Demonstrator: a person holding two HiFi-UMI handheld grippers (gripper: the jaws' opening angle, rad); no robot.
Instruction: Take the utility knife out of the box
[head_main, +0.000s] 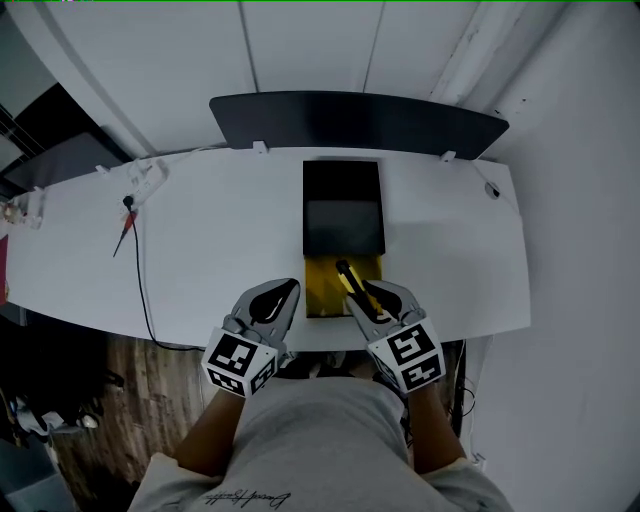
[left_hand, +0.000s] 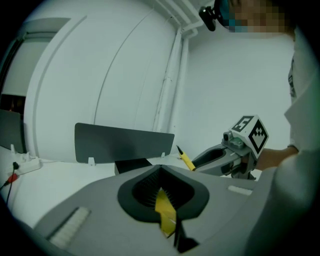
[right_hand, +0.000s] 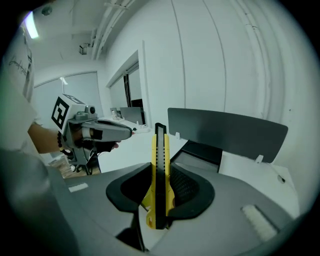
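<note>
The right gripper clamps the knife mid-handle, its 2 jaws only a handle's thickness apart, just over the open box — it looks light, stiff and smooth, so a firm handle grip suits it.

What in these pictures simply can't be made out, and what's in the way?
Left gripper view: only a sliver of the yellow strip in the left gripper shows; the fingers hide what it belongs to.
Right gripper view: the utility knife has a tip too dark to tell whether the blade is out.
Head view: the box is black inside; the clutter at the desk left end is tiny and cut off by the edge.
</note>
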